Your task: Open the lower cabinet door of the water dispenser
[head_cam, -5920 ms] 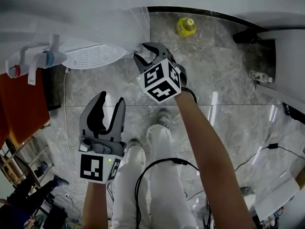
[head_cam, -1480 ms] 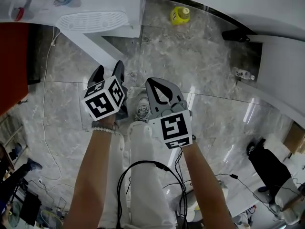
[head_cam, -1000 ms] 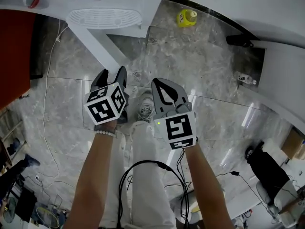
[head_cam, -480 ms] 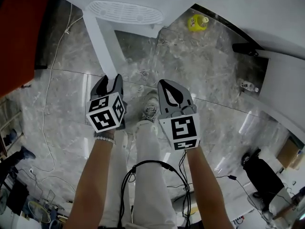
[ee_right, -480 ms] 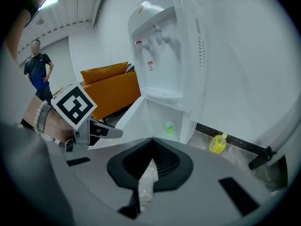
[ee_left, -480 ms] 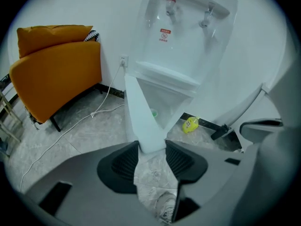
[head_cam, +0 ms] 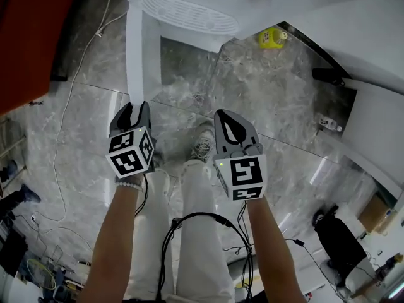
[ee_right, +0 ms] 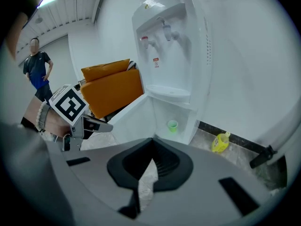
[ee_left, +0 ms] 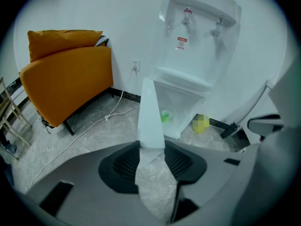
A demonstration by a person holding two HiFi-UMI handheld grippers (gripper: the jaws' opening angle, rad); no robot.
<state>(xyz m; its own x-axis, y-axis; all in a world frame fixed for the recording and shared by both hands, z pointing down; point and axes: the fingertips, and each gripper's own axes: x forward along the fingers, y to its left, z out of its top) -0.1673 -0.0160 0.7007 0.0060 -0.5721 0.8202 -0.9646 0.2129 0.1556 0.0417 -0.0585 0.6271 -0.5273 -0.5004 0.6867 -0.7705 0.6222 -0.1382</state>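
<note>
The left claw [head_cam: 130, 111], jaws just closing, is clamping the free edge of the open lower cabinet door [head_cam: 136, 55] under the water dispenser [ee_left: 197, 46], likely a light, stiff, slick panel, while the right claw [head_cam: 228, 120] is hanging shut, empty

Grey marble floor [head_cam: 284, 106], white wall [ee_left: 94, 8], orange sofa [ee_left: 66, 79]

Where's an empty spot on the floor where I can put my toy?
The floor between the sofa and the open door is bare, except a thin cable crossing it. The floor in front of the yellow bottle is bare too. The cabinet is tighter: a green cup stands inside.
</note>
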